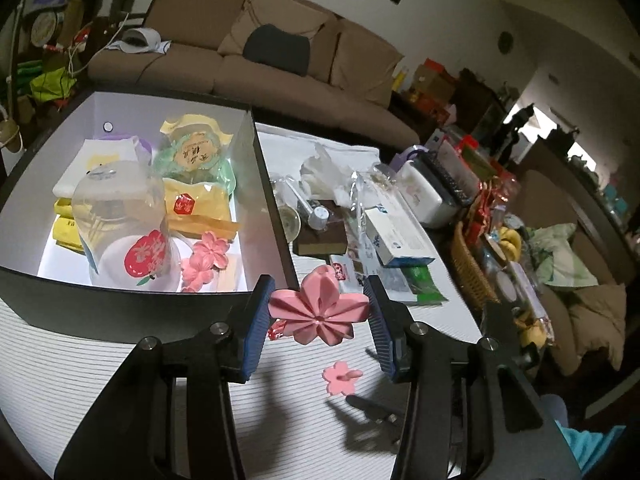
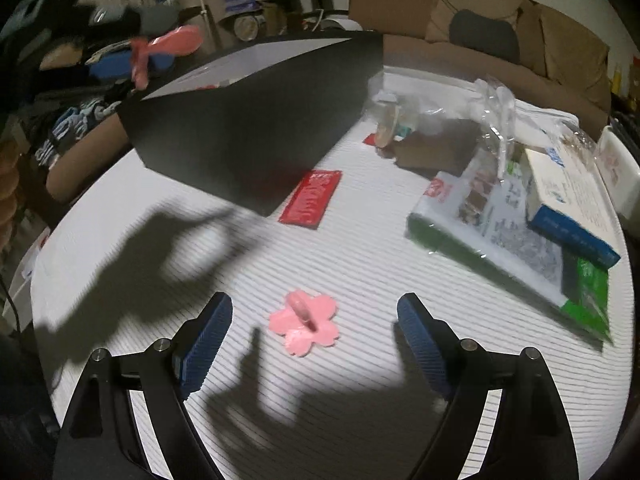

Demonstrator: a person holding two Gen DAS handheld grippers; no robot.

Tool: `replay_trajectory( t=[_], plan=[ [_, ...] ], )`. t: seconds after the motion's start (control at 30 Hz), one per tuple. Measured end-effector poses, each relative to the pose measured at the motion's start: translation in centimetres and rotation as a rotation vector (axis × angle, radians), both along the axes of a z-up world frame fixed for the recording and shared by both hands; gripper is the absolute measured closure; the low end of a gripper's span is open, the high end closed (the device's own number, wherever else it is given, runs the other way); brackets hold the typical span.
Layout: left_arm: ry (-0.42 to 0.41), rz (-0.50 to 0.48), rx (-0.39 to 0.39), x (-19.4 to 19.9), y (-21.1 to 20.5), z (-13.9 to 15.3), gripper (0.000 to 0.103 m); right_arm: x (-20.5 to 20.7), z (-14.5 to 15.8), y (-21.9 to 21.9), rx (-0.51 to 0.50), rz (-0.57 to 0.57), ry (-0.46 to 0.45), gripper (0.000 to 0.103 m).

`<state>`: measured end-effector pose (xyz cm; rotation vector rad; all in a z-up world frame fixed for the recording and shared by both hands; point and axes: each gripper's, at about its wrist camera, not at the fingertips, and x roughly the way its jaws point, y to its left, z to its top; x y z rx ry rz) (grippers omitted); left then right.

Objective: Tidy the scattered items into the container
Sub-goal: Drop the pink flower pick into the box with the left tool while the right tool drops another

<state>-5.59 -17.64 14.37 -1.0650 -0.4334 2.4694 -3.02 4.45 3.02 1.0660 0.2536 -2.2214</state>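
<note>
My left gripper (image 1: pixel 318 314) is shut on a large pink flower-shaped piece (image 1: pixel 320 312), held above the table near the front right corner of the black box (image 1: pixel 140 308). The box's white inside holds a clear jar, yellow packets, a green packet and pink flowers (image 1: pixel 206 258). A small pink flower with a peg (image 1: pixel 341 376) lies on the white ribbed table below; it also shows in the right wrist view (image 2: pixel 306 326). My right gripper (image 2: pixel 314 330) is open and empty, low over the table, with this small flower between its fingers. The left gripper with its flower (image 2: pixel 168 46) shows blurred at the upper left there.
A red packet (image 2: pixel 312 198) lies by the box's corner (image 2: pixel 256 136). Stacked books and boxes in plastic (image 2: pixel 516 216) fill the table's right side. A wicker basket (image 1: pixel 470 264) and a white container (image 1: pixel 424 194) stand beyond. A brown sofa (image 1: pixel 256 60) is behind the table.
</note>
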Motion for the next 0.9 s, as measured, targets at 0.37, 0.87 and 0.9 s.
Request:
replay_trajectory(
  t=[0.37,0.87,0.9],
  plan=[
    [-0.014,0.0,0.0,-0.3,0.4,-0.3,0.06,0.4,-2.6,-2.5,0.116,0.071,0.023,0.035],
    [0.003,0.07,0.004,-1.7,-1.7,0.9,0.06,-0.6,3.8,-1.0,-0.061,0.018,0.014,0.059],
    [0.002,0.09,0.016,-2.1,-2.5,0.9,0.06,-0.9,4.8,-1.4,-0.067,0.027,0.027,0.059]
  ],
)
